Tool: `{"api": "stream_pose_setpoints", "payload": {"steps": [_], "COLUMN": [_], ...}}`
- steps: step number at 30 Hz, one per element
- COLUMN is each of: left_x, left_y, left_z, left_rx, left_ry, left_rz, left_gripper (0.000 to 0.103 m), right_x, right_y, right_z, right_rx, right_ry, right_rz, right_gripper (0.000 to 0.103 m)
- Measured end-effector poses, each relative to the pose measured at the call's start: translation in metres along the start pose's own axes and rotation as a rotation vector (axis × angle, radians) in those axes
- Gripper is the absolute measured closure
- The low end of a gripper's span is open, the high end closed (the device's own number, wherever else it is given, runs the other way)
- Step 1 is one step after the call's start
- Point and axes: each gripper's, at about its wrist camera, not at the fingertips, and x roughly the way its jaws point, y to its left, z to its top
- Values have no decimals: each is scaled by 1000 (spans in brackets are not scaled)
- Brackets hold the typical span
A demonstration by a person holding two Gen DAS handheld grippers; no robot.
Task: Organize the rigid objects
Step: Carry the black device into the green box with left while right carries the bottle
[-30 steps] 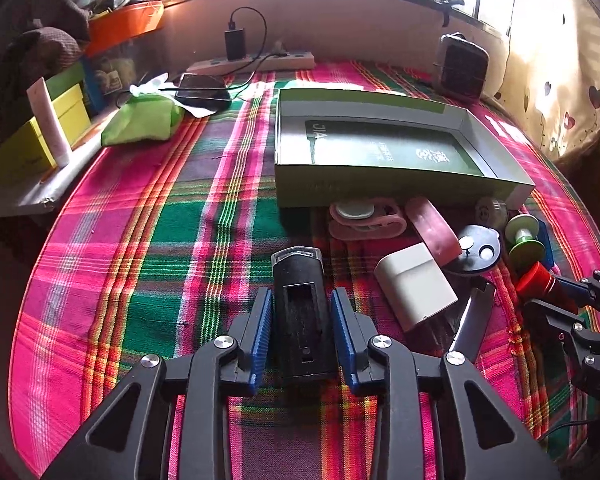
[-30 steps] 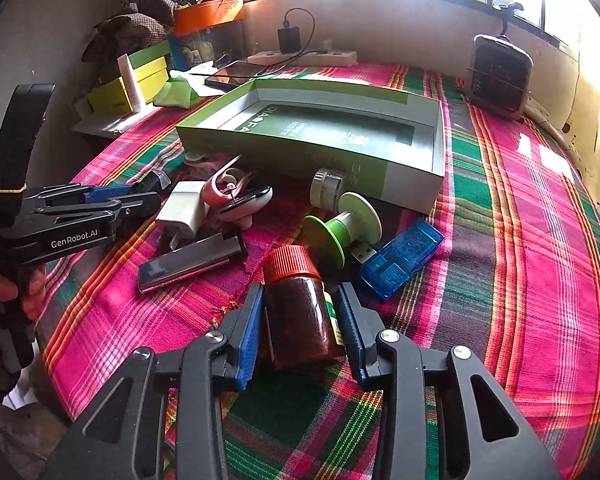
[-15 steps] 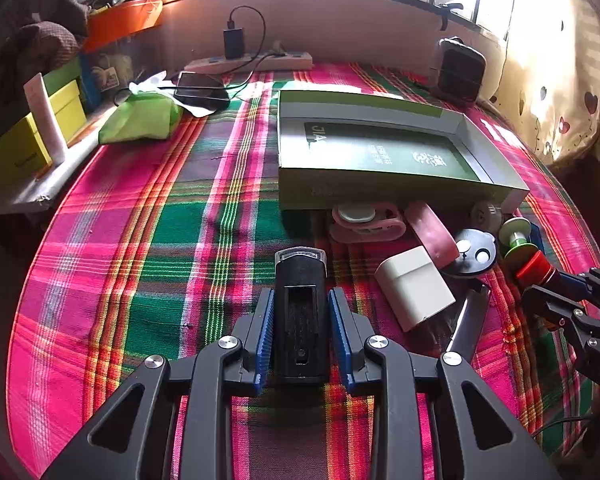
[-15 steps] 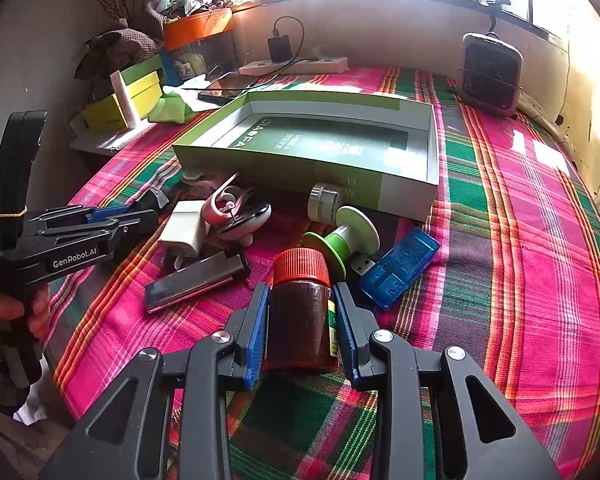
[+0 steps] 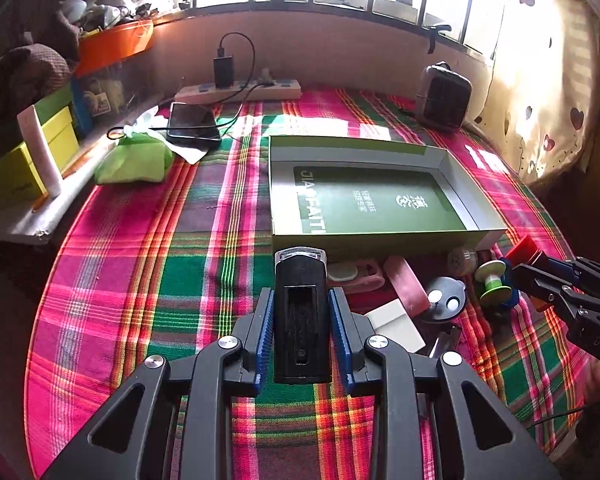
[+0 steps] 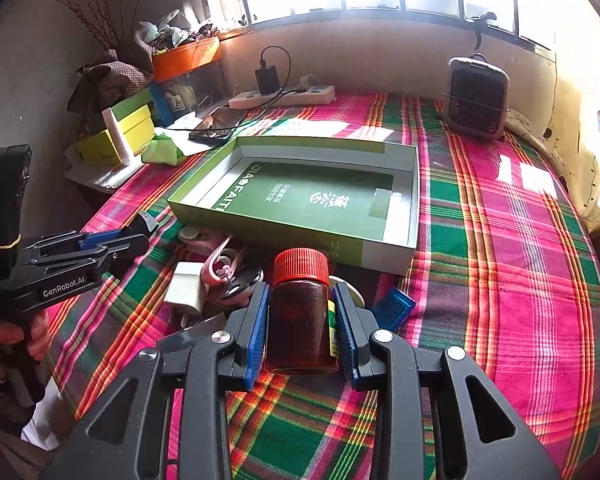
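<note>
My left gripper (image 5: 302, 300) is shut on a black rectangular device (image 5: 301, 316) with a silver end, held above the plaid cloth. My right gripper (image 6: 302, 296) is shut on a brown bottle (image 6: 302, 320) with a red ribbed cap, also lifted. Ahead of both lies an open green box (image 5: 372, 200) (image 6: 308, 196) with nothing loose inside. In front of the box is a heap: a white adapter (image 5: 396, 326) (image 6: 188, 286), a pink clip (image 6: 220, 268), a green spool (image 5: 492, 280), a blue USB stick (image 6: 394, 308). In the right wrist view the left gripper (image 6: 140, 232) shows at the left.
A plaid cloth (image 5: 140, 280) covers the table. At the back stand a power strip (image 5: 240, 90) with a charger, a phone (image 5: 192, 122), a small grey heater (image 5: 444, 96) and a green pouch (image 5: 136, 160). Yellow-green boxes (image 5: 24, 164) sit on a ledge at left.
Both grippers have risen from the cloth, each carrying its object; the box and the heap now sit lower and farther away. The right jaws tightened slightly on the bottle.
</note>
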Motion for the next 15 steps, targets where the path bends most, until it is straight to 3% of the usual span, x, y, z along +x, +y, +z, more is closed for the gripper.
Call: {"api": "stream_pose_setpoints", "payload": {"steps": [7, 15], "left_x": [8, 42], "left_y": [-9, -20], "left_z": [36, 65], "left_rx": [30, 34], "left_ry": [-24, 1], "left_rz": [-42, -83], "left_gripper": [77, 77], "right_x": [13, 40], "right_y": [-19, -34], "right_z": [33, 62], "right_rx": [45, 52], "right_ry": [-2, 19], "right_rz": [-35, -70], "right_gripper": [70, 70]}}
